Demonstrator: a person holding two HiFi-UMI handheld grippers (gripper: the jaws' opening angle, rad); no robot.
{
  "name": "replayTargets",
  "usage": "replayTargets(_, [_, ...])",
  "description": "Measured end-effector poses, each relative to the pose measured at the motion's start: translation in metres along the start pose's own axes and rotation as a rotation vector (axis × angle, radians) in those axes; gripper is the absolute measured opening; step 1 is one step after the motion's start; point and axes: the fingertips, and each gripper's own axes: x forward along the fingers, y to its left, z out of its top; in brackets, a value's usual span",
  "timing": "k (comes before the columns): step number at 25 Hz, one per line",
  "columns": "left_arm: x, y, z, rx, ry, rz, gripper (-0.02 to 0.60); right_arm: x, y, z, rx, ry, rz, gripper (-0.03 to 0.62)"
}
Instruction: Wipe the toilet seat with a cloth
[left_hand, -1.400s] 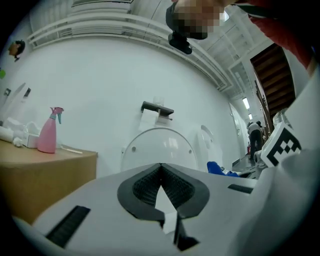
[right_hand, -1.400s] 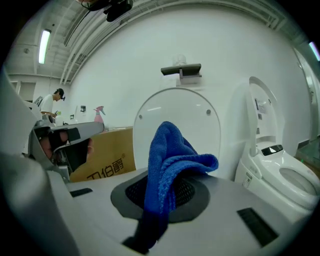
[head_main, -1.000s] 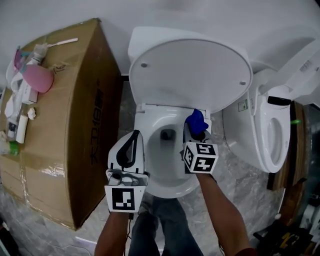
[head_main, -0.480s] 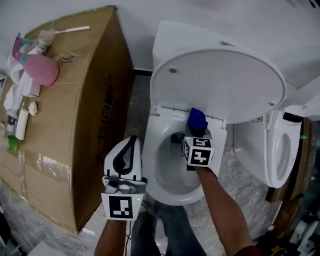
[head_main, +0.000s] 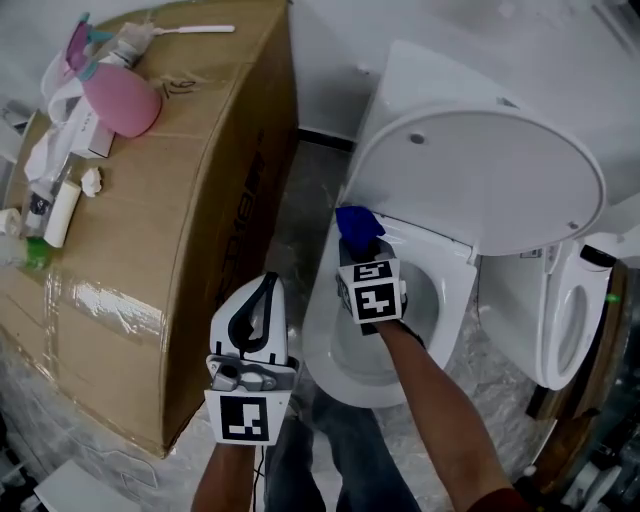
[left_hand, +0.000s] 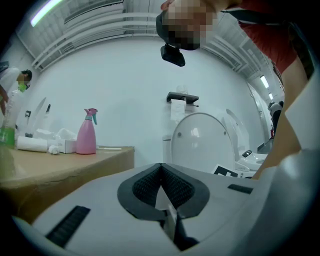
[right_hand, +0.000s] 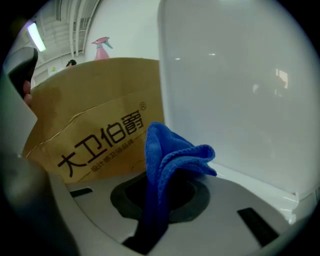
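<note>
A white toilet stands with its lid (head_main: 490, 170) raised and its seat rim (head_main: 318, 305) bare. My right gripper (head_main: 360, 246) is shut on a folded blue cloth (head_main: 358, 222) and holds it at the rim's back left corner, just below the lid's hinge edge. In the right gripper view the blue cloth (right_hand: 167, 155) sticks up out of the right gripper (right_hand: 160, 196), with the lid (right_hand: 240, 90) close ahead. My left gripper (head_main: 268, 284) hangs shut and empty left of the bowl, off the seat; its jaws meet in the left gripper view (left_hand: 161, 169).
A big cardboard box (head_main: 150, 230) stands close on the toilet's left, with a pink spray bottle (head_main: 120, 100) and small items on top. A second toilet (head_main: 560, 310) is at the right. Grey marbled floor lies between box and bowl.
My right gripper has carried the blue cloth from the rim's back right across to its back left. The left gripper has stayed beside the bowl. The head view has swung.
</note>
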Motion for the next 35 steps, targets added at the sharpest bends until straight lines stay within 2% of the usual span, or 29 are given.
replayTargets(4, [-0.019, 0.01, -0.001, -0.003, 0.002, 0.016, 0.014, 0.004, 0.038, -0.009, -0.045, 0.04, 0.055, 0.061])
replayTargets(12, [-0.054, 0.013, -0.002, -0.017, -0.015, 0.0, 0.014, -0.015, 0.082, -0.044, 0.058, 0.064, 0.079, 0.061])
replayTargets(19, [-0.084, 0.008, 0.0, -0.021, -0.033, -0.04, 0.014, -0.044, 0.113, -0.086, 0.195, 0.074, 0.065, 0.061])
replayTargets(35, [-0.155, -0.03, 0.002, -0.026, -0.037, -0.179, 0.014, -0.133, 0.17, -0.204, 0.407, 0.082, -0.026, 0.061])
